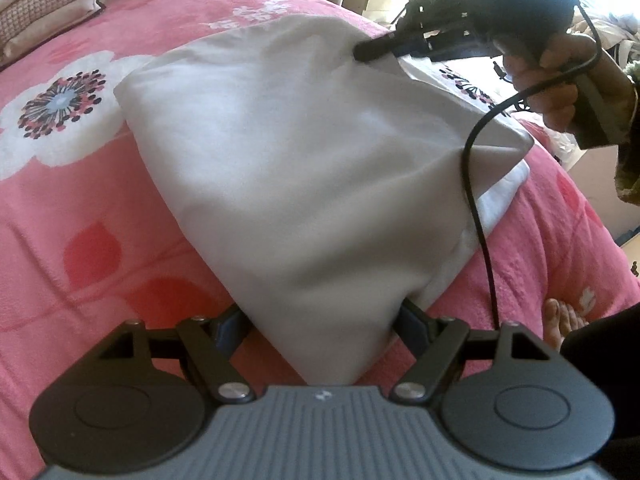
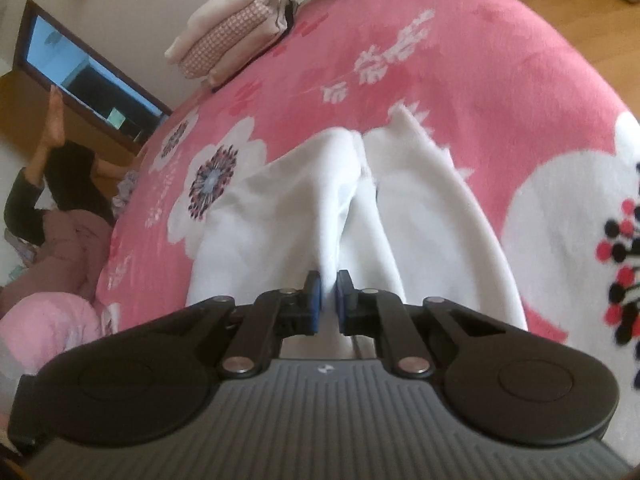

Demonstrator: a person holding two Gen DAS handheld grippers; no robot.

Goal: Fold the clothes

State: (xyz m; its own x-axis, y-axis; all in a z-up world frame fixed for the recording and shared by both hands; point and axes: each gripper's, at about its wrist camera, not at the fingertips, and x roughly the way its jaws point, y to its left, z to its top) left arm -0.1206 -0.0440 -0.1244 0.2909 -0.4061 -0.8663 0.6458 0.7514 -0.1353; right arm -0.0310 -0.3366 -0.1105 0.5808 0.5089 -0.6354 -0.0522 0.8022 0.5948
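A white garment [image 1: 300, 160] lies spread over the pink flowered blanket [image 1: 80, 208], one corner lifted. My left gripper [image 1: 320, 320] is open, its jaws wide apart, and the near end of the garment sags between the fingers [image 1: 230, 324]. My right gripper [image 2: 329, 300] is shut on a raised fold of the white garment [image 2: 280, 208], which hangs down from its blue pads [image 2: 316, 304]. In the left wrist view the right gripper [image 1: 366, 50] pinches the far right corner of the cloth, held by a hand [image 1: 560, 80].
A stack of folded clothes [image 2: 232, 32] sits at the far edge of the blanket [image 2: 480, 60], seen also as a folded pile [image 1: 44, 4]. A black cable [image 1: 476, 200] hangs across the garment. A person [image 2: 60, 200] lies beside the bed. Toes [image 1: 564, 320] show at right.
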